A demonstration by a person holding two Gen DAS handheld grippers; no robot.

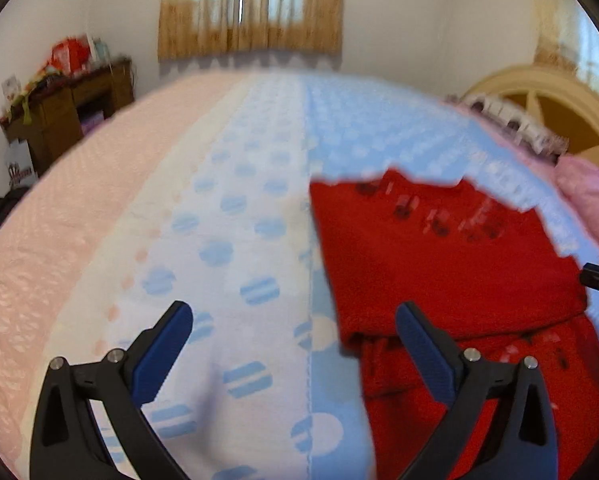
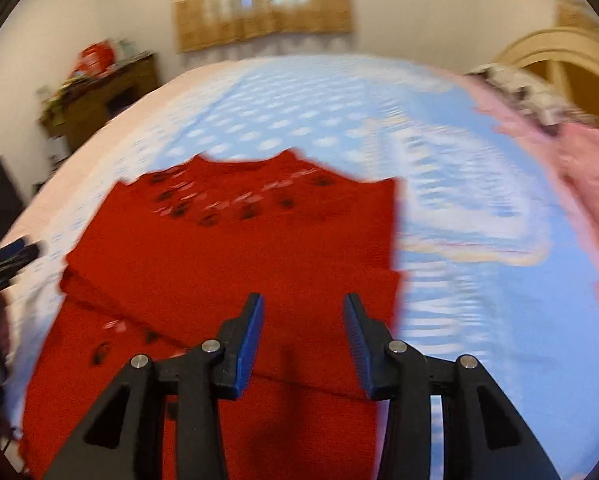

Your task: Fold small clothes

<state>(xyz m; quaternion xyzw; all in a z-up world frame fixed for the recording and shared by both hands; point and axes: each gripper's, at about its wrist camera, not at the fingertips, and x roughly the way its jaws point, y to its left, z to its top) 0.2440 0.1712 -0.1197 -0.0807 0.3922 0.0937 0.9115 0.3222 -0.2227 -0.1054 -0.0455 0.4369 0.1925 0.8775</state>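
Garment, red knitted (image 2: 235, 248), lies folded flat on bed's blue dotted blanket (image 1: 259, 208). Right claw (image 2: 303, 336) above its near part, released, nothing gripped. Left claw (image 1: 293, 344) spread wide, empty, garment at its right finger.

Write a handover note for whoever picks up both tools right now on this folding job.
Left tool: open, empty, over the bedspread just left of the red top.
Right tool: open, nothing between the pads, above the red top.
Things: the top lies flat on the bed, its patterned neck end toward the window. A layer is already folded over; its edge runs across the cloth near the tools.
Done: at least one fold laid down and let go.
Left: probably another fold to make it compact, then smooth it. Both views are blurred, so check the edges before gripping.
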